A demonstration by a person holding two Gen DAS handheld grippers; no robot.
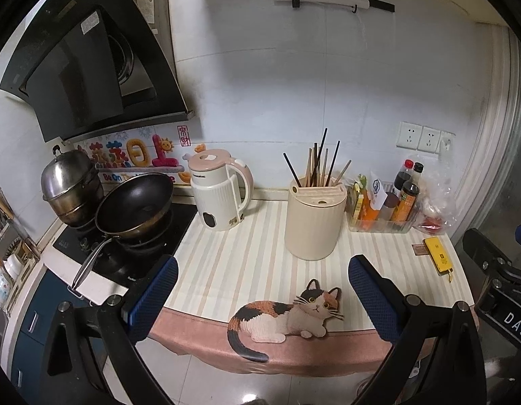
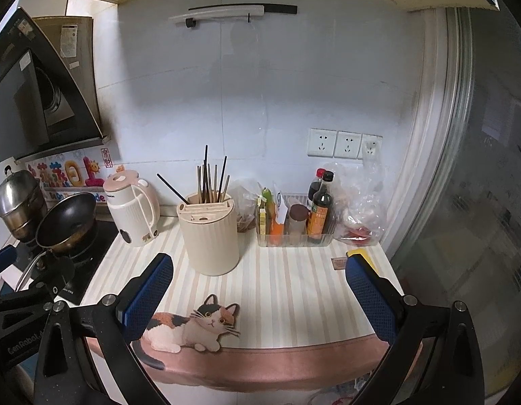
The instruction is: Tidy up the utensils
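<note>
A cream ribbed utensil holder [image 1: 313,221] [image 2: 209,236] stands mid-counter on the striped mat. Several chopsticks [image 1: 319,165] [image 2: 211,182], some wooden and some black, stick up from it at mixed angles. My left gripper [image 1: 262,298] hangs open in front of the counter's near edge, nothing between its blue pads. My right gripper [image 2: 260,298] is open too and holds nothing, at about the same distance from the holder. At the right edge of the left wrist view part of the right gripper's black body [image 1: 496,270] shows.
A cream and pink kettle [image 1: 221,190] stands left of the holder, beside a black wok [image 1: 135,206] and steel pots [image 1: 69,182] on the hob. A clear bin of sauce bottles [image 1: 383,207], plastic bags [image 2: 356,209] and a yellow device [image 1: 437,254] sit right. A cat picture [image 1: 287,315] decorates the mat's front edge.
</note>
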